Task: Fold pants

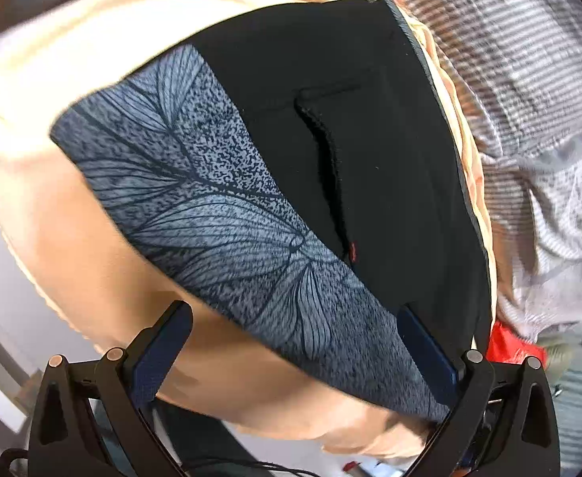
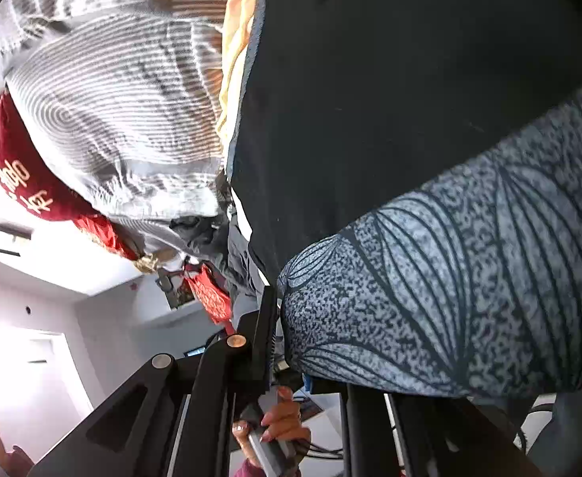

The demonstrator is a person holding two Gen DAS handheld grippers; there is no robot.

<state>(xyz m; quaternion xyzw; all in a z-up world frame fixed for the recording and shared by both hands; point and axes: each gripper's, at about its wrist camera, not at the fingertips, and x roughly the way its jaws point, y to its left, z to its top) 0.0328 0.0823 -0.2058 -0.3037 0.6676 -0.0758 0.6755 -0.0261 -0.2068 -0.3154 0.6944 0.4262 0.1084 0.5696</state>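
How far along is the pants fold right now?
Done: the pants lie fairly flat on the peach blanket, black part and leaf-print part both showing. In hand: the right gripper has closed at the leaf-print edge, apparently pinching it, while the left gripper hangs open over the same end, gripping nothing. Left: no completed compact fold is visible yet, so the folds and final smoothing remain.

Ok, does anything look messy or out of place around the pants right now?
The black pants with a grey leaf-print panel lie flat on the peach bedding. Beside them, a grey striped cloth sits rumpled in a heap. Nothing looks torn or spilled.
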